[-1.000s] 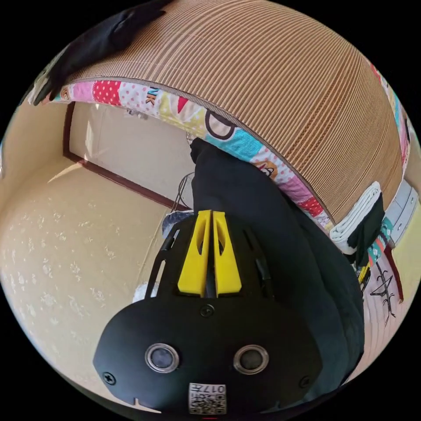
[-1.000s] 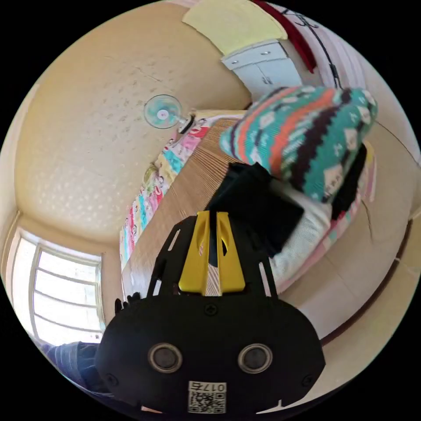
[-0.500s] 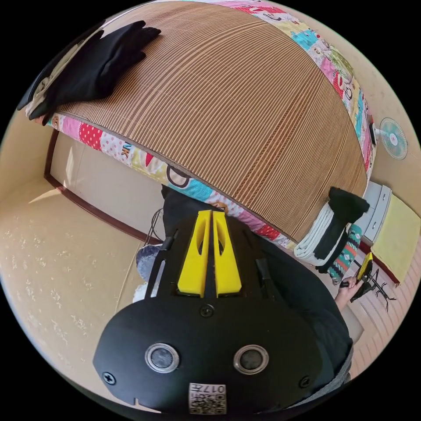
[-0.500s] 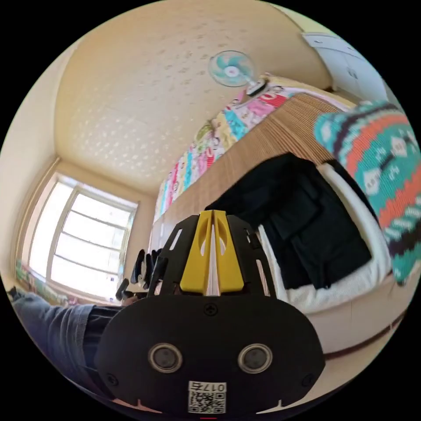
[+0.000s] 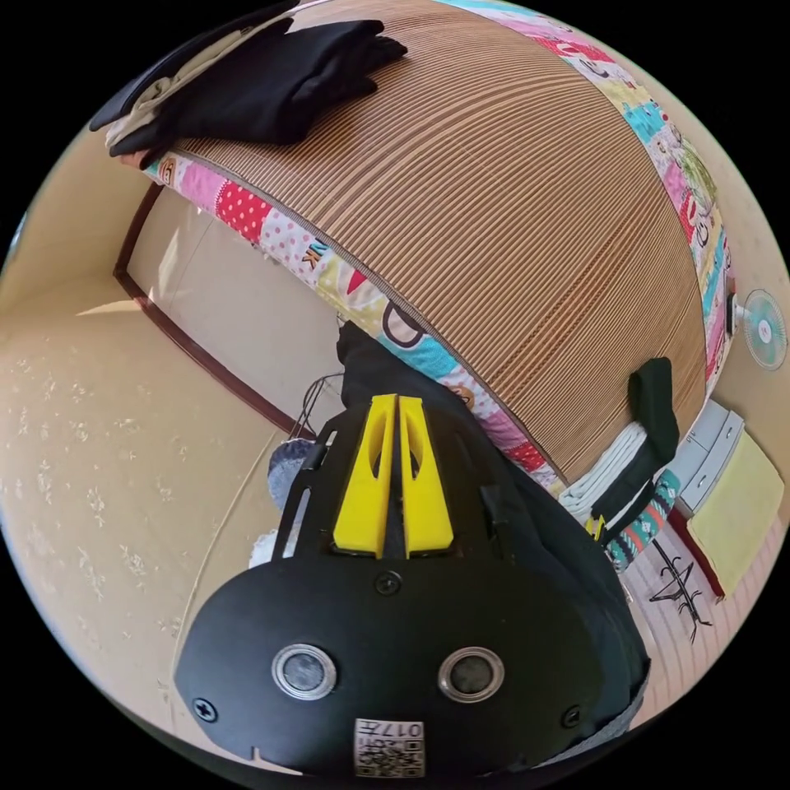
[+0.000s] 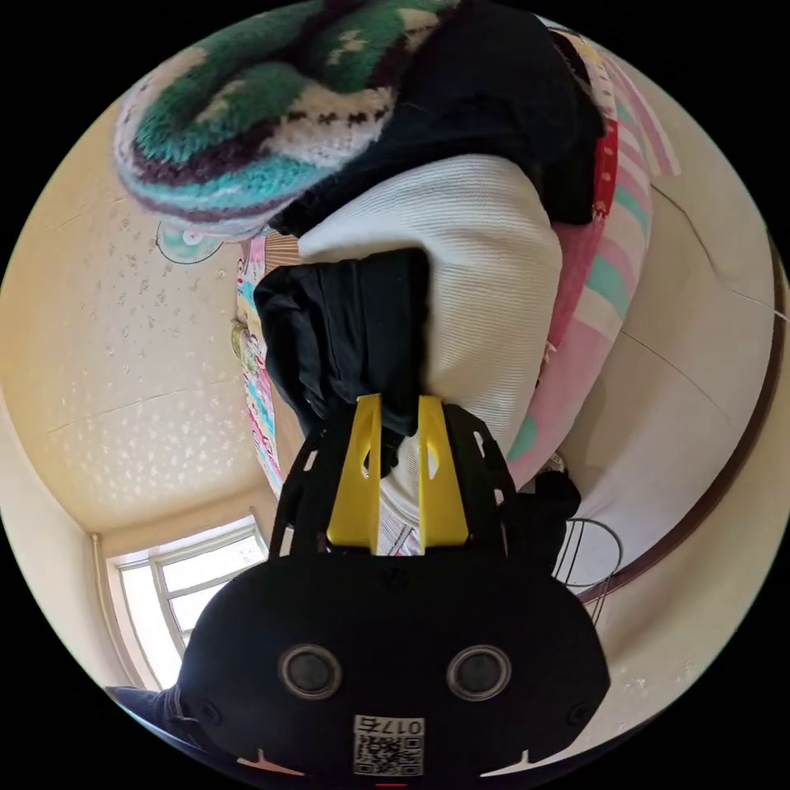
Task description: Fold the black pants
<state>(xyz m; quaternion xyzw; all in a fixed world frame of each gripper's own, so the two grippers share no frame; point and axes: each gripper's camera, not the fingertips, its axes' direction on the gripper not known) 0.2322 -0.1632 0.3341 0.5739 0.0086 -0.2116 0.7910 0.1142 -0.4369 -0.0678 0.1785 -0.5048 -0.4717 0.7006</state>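
Observation:
In the right gripper view a folded black garment (image 6: 354, 329) hangs over the edge of a folded white cloth (image 6: 485, 280) at the corner of the bed. My right gripper (image 6: 397, 407) is open, its yellow jaws straddling the garment's lower edge. In the left gripper view the same black piece (image 5: 654, 395) lies on the white stack (image 5: 609, 469) at the far end of the mat. My left gripper (image 5: 393, 405) is shut, with nothing seen between the jaws. It points past the bed's side, with a dark cloth shape (image 5: 559, 543) behind it, perhaps the person's clothes.
A woven brown mat (image 5: 494, 206) covers the bed over a patchwork sheet (image 5: 387, 321). A heap of black clothes (image 5: 263, 74) lies at the mat's other corner. A knitted patterned piece (image 6: 247, 148) tops the stack. A fan (image 5: 764, 329), grey drawers (image 5: 712, 461) and a window (image 6: 189, 592) are nearby.
The right gripper was shut and empty half a second ago; its jaws are now apart around the edge of the black garment on the white stack. The left jaws stayed shut; both views swung.

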